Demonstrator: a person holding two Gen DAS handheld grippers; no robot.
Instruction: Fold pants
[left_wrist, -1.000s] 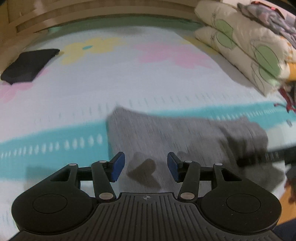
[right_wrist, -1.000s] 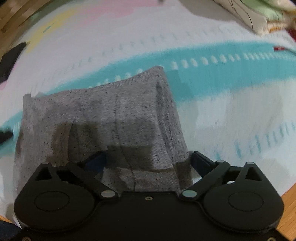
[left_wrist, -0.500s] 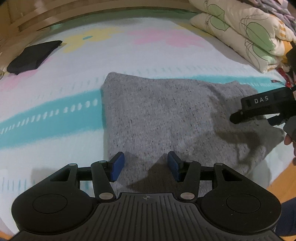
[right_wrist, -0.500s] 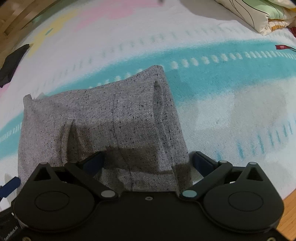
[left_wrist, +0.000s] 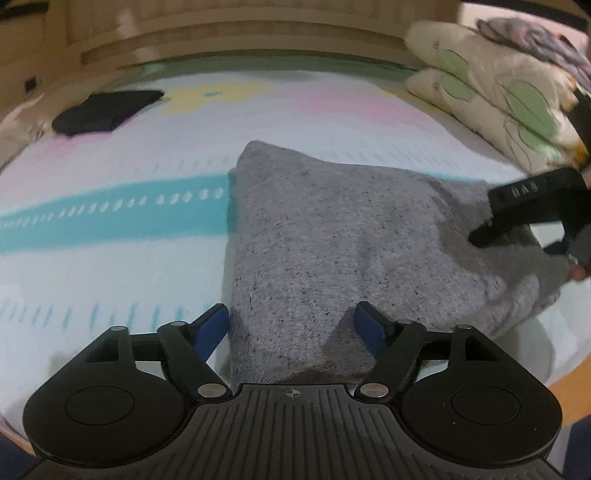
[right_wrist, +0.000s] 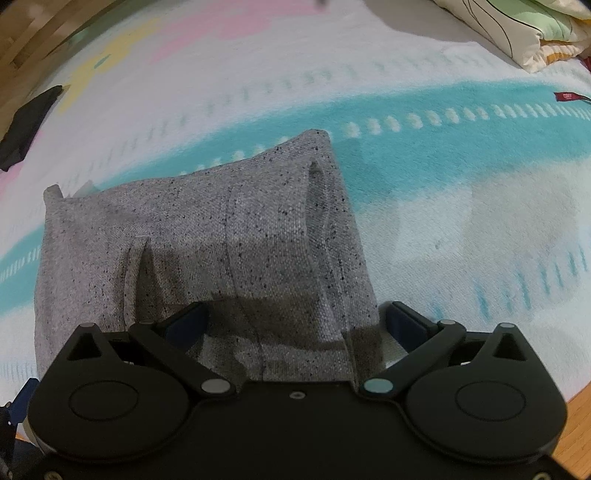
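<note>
Lying folded on bed (left_wrist: 332, 110): grey pants (left_wrist: 332, 240). Left hand-held gripper (left_wrist: 291, 328) at near edge, jaws opening, cloth between, pads clear. Right hand-held gripper (right_wrist: 295, 325) spread wide astride other end.

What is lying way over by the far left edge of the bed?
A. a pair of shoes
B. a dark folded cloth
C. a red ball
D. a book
B: in the left wrist view a dark folded cloth lies flat on the patterned bedspread near the wooden bed frame, far beyond the grey pants.
</note>
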